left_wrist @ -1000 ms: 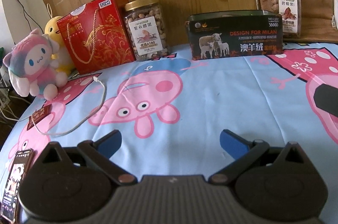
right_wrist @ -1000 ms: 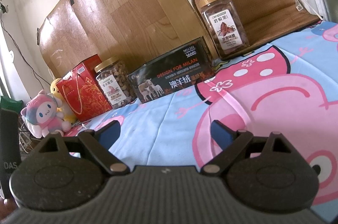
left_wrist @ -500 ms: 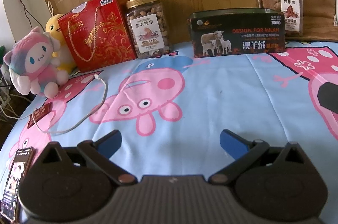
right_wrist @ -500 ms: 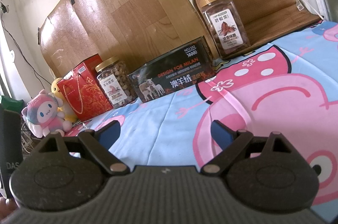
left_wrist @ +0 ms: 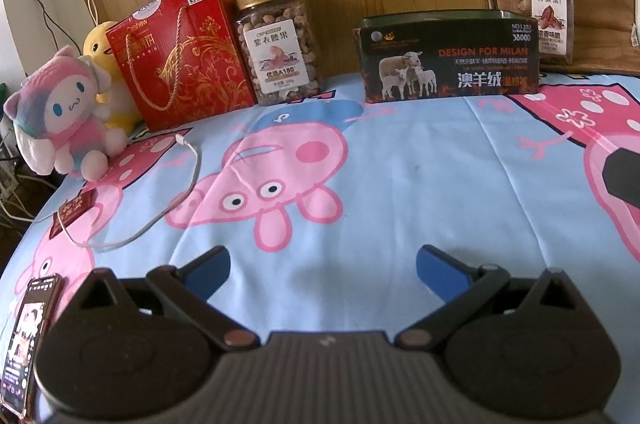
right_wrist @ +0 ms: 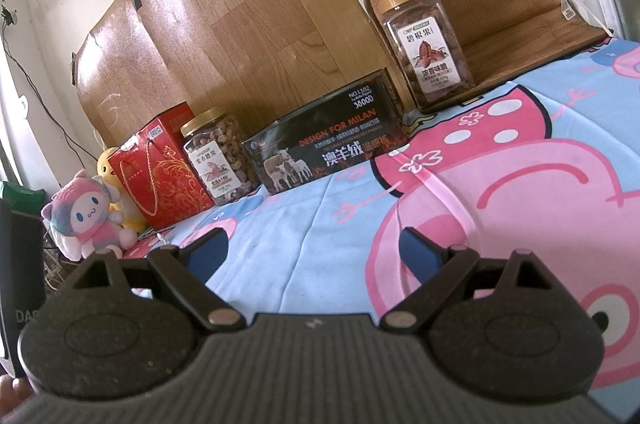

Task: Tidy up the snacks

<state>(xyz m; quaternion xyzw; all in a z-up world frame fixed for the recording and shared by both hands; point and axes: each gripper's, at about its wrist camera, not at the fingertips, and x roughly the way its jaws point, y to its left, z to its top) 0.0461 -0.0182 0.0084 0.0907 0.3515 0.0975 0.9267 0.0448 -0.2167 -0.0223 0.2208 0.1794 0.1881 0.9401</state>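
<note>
Broadly, a blue cartoon-pig bedsheet [left_wrist: 420,159] is spread beneath both grippers. Along its far edge are lined, left to right, a red cardboard gift box [left_wrist: 182,53], a gold-lidded clear jar of cashews [left_wrist: 278,45], a dark flat tin [left_wrist: 448,57] and a second nut jar [left_wrist: 536,5]. The left gripper [left_wrist: 322,270] and right gripper [right_wrist: 312,250] are held near, fingers spread wide and empty.

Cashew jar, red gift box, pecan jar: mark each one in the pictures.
cashew jar [left_wrist: 279,45]: left wrist view, on its white label.
red gift box [left_wrist: 184,57]: left wrist view, on its front face.
pecan jar [right_wrist: 430,53]: right wrist view, on its label.
</note>
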